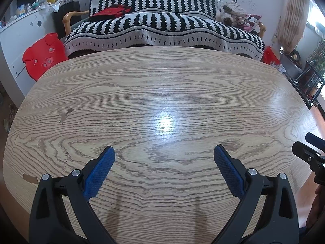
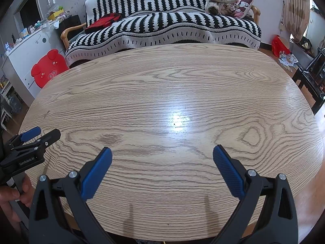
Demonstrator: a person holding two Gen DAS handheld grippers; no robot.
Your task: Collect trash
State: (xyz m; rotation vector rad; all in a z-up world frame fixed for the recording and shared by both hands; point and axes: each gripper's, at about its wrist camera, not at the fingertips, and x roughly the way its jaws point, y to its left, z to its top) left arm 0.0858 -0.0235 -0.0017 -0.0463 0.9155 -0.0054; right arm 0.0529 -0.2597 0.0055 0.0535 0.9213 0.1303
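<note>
Left gripper [image 1: 164, 154] agape, right gripper [image 2: 162, 155] agape, wooden table [image 1: 162, 93], apparently bare.

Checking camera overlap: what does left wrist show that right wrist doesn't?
Left wrist only: a chipped patch in the table veneer, and the right gripper at its right edge. Right wrist only: the left gripper side-on, with the hand holding it. Both: bare wooden table, striped sofa, red pig stool, own jaws open.
</note>
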